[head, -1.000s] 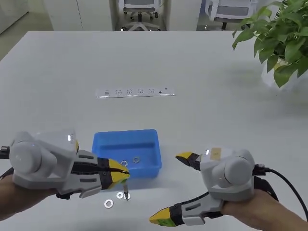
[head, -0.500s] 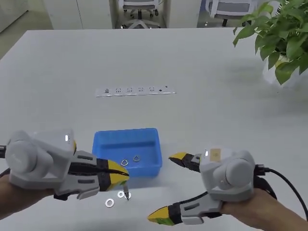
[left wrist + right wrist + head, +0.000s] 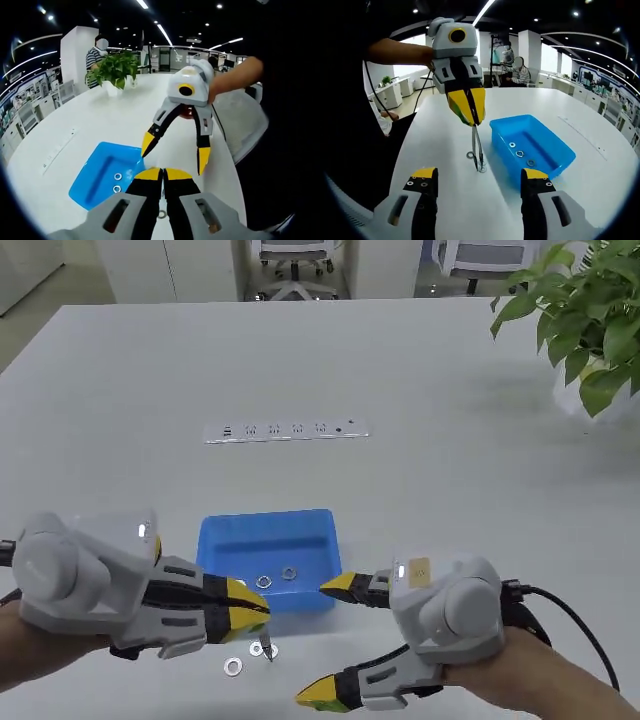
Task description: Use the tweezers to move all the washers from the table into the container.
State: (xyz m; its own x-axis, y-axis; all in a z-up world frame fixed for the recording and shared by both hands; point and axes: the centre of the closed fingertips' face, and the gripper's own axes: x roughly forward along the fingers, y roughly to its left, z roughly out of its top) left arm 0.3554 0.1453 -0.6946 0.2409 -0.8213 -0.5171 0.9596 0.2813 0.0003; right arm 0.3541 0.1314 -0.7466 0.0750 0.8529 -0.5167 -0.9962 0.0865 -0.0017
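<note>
A person works two handheld grippers over the near edge of a white table [image 3: 400, 380]. The left gripper [image 3: 258, 608] has its jaws pressed narrow together, clamped on a pair of thin metal tweezers [image 3: 477, 145] that point down at the tabletop. The tweezer tips meet the table among a few loose washers [image 3: 233, 667], touching or just beside one of them. Whether a washer is pinched between the tips cannot be told. These lie on the near side of a shallow blue container [image 3: 230, 545], close to its near wall. Three more washers [image 3: 520, 153] lie inside the container, toward its near end. The right gripper [image 3: 325, 640] hangs to the right of the tweezers, its jaws spread wide and holding nothing. Farther back on the table lies a white power strip [image 3: 287, 430]. A leafy green plant [image 3: 585, 310] stands at the far right.
</note>
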